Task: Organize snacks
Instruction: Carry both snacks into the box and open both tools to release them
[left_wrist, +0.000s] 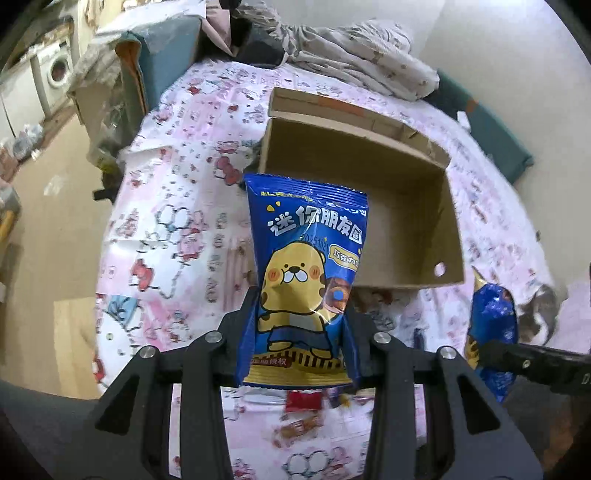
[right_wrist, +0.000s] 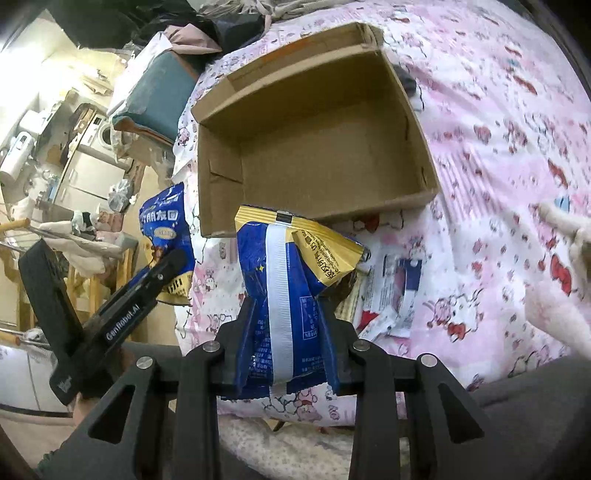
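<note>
Left gripper (left_wrist: 301, 325) pinches a blue bear-print snack bag (left_wrist: 308, 266); right gripper (right_wrist: 288, 332) pinches another blue snack bag (right_wrist: 284, 288), below the open cardboard box (right_wrist: 221, 173).

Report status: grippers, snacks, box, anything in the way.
Left gripper shut on blue bag, right gripper shut on second bag. Both up, near side of box; nothing in it. Cat close by on right.
</note>
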